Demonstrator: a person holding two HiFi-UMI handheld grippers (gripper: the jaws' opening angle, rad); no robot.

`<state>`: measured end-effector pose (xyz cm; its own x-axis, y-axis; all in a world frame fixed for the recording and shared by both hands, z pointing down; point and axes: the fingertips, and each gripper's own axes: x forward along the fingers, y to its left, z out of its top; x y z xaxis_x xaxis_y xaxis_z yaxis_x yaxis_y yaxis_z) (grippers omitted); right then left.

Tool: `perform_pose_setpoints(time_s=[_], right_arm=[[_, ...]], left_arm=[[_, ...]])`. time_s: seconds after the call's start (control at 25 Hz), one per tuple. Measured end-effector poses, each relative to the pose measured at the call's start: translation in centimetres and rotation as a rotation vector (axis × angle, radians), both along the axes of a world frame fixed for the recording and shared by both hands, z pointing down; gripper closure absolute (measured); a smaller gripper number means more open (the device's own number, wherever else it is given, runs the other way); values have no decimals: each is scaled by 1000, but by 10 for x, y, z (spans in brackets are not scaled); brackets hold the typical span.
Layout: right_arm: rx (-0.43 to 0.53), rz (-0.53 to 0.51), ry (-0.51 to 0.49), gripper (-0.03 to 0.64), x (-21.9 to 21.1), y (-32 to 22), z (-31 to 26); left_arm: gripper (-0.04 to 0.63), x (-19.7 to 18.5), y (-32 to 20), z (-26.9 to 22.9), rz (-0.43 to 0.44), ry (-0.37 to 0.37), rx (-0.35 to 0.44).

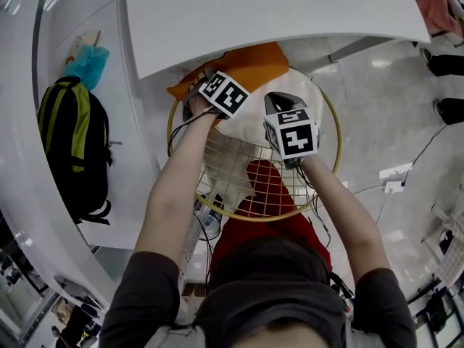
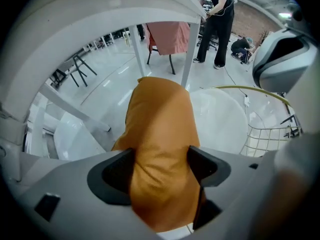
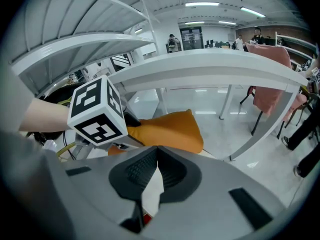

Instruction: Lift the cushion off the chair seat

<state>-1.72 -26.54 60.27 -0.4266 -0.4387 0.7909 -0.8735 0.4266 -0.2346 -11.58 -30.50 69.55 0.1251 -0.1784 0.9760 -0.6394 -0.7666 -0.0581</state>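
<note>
An orange cushion [image 1: 246, 67] hangs at the far rim of a round wire chair [image 1: 330, 114], just under the table edge. My left gripper [image 1: 193, 100] is shut on it; in the left gripper view the orange cushion [image 2: 160, 134] fills the space between both pads [image 2: 112, 176]. A white seat pad [image 1: 250, 125] lies in the chair bowl. My right gripper [image 1: 275, 104] sits over it. In the right gripper view the right gripper [image 3: 155, 169] is shut, with a sliver of white fabric [image 3: 152, 191] between its pads. The orange cushion [image 3: 165, 129] and the left gripper's marker cube [image 3: 97, 111] lie ahead.
A white table [image 1: 275, 13] overhangs the chair's far side, its legs [image 2: 190, 49] close behind the cushion. A black and green backpack [image 1: 72, 143] leans at the left. Cables [image 1: 420, 158] trail on the floor at right. People [image 2: 217, 19] and a pink-draped chair [image 2: 170, 36] stand farther off.
</note>
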Motion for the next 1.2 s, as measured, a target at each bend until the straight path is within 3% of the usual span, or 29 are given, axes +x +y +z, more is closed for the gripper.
perform_pose_setpoints(time_s=[0.56, 0.92, 1.2], right_arm=[[-49, 3, 5, 598, 7, 2, 25], [-90, 23, 0, 598, 7, 6, 37], [-96, 31, 8, 598, 12, 16, 34]], left_arm=[[250, -1, -3, 22, 27, -114, -79], [370, 6, 10, 25, 75, -168, -11], [440, 10, 16, 13, 66, -123, 36]])
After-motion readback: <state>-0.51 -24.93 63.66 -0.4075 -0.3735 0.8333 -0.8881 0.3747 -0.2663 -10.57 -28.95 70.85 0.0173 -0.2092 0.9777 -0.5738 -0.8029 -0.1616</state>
